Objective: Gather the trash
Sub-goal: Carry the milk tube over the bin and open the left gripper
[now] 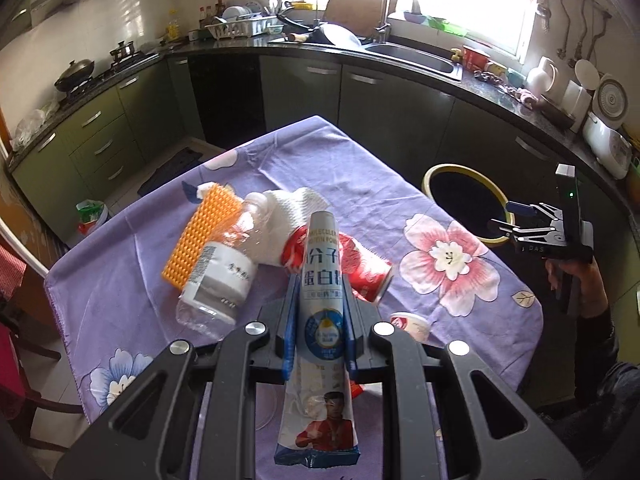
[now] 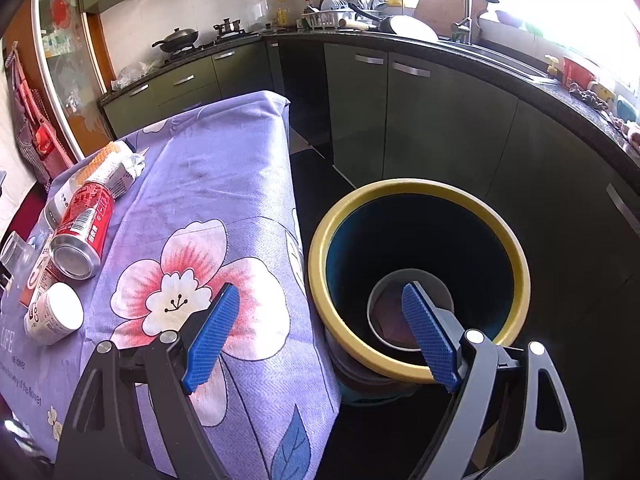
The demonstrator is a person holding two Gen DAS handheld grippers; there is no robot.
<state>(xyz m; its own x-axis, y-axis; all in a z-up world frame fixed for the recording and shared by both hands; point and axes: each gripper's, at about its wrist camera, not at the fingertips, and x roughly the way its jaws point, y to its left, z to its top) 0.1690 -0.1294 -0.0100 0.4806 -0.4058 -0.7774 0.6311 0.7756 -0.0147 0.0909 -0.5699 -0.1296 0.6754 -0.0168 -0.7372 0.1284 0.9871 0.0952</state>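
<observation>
Left gripper (image 1: 319,312) clamped on an upright sachet (image 1: 322,304), above the tablecloth (image 1: 320,152). Behind it a red can (image 1: 370,276) lying on its side, a clear bottle (image 1: 218,280), an orange sponge (image 1: 200,236) and a white towel (image 1: 292,216), bunched together. Right gripper (image 2: 320,316) wide apart, holding nothing, over the table edge and the yellow-rimmed bin (image 2: 420,200), just beside the table. Inside the bin, a paper cup (image 2: 380,296).

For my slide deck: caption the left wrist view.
Left gripper clamps a blue-and-white powder sachet above the floral purple tablecloth, yellow-rimmed bin beyond.
</observation>
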